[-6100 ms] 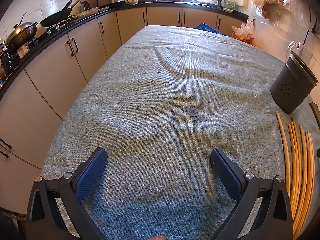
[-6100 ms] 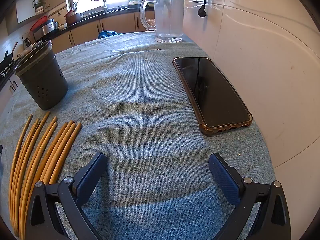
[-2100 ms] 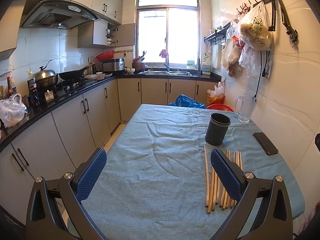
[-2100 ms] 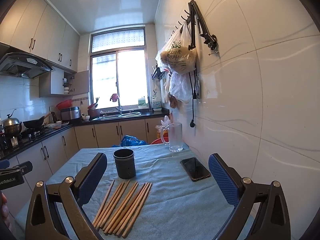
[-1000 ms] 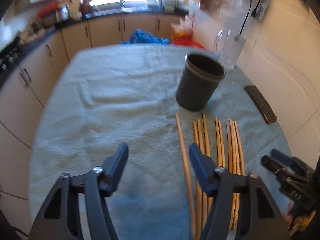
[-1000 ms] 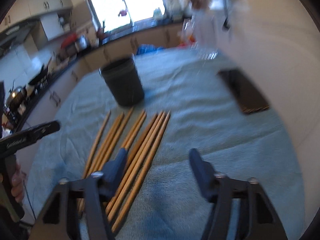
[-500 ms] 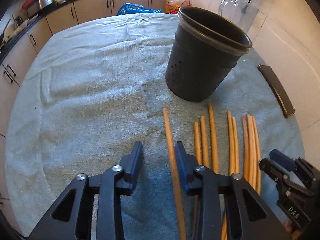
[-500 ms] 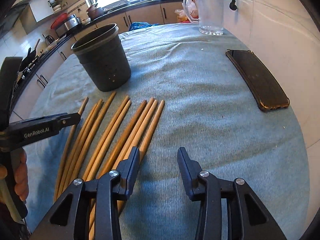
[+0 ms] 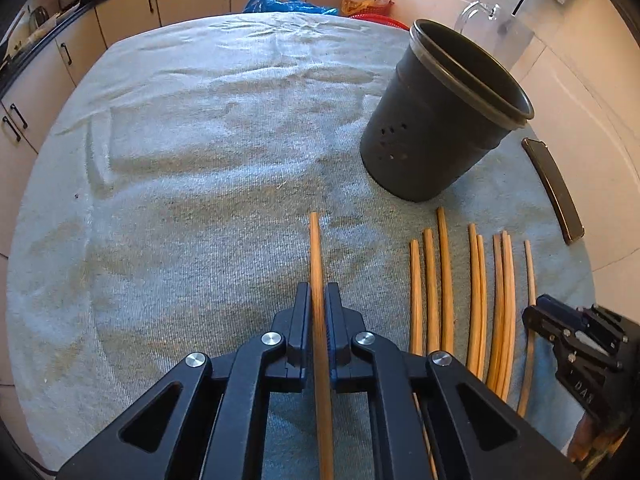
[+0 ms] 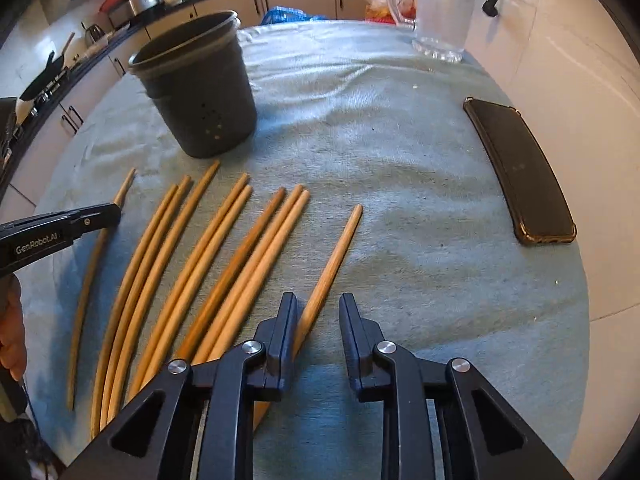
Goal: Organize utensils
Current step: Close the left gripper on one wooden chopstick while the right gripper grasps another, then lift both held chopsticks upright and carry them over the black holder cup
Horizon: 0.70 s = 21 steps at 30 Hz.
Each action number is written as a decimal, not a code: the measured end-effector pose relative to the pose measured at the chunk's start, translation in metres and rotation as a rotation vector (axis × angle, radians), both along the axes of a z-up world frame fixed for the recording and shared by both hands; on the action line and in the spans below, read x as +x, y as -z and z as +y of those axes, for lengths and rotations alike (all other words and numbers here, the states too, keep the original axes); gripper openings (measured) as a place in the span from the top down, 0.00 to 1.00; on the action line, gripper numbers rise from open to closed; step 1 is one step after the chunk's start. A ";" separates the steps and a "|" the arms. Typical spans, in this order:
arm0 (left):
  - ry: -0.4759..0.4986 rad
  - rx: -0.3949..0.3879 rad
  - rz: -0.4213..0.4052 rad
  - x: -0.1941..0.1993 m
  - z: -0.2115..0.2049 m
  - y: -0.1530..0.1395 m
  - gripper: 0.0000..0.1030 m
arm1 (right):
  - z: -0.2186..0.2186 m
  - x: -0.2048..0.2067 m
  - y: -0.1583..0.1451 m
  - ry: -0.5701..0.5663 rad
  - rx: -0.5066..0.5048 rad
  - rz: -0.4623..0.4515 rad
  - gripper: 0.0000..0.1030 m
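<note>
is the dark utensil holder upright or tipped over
Upright. The dark utensil holder stands on its base on the table cloth, open mouth facing up, beyond the chopsticks.

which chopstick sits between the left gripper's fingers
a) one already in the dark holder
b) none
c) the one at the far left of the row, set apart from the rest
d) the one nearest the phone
c: the left gripper has closed onto the lone chopstick lying left of the row, clear of the holder.
</note>
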<state>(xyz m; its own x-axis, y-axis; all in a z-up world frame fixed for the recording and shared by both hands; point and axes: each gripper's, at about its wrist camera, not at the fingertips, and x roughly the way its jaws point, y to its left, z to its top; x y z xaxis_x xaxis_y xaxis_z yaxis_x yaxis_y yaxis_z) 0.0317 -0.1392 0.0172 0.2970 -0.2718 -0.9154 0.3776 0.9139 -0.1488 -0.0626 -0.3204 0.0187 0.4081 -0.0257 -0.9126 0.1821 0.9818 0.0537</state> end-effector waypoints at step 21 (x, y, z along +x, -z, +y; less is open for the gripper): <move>-0.004 -0.146 -0.252 -0.057 0.032 -0.086 0.94 | 0.012 -0.033 -0.074 -0.039 0.037 -0.279 0.93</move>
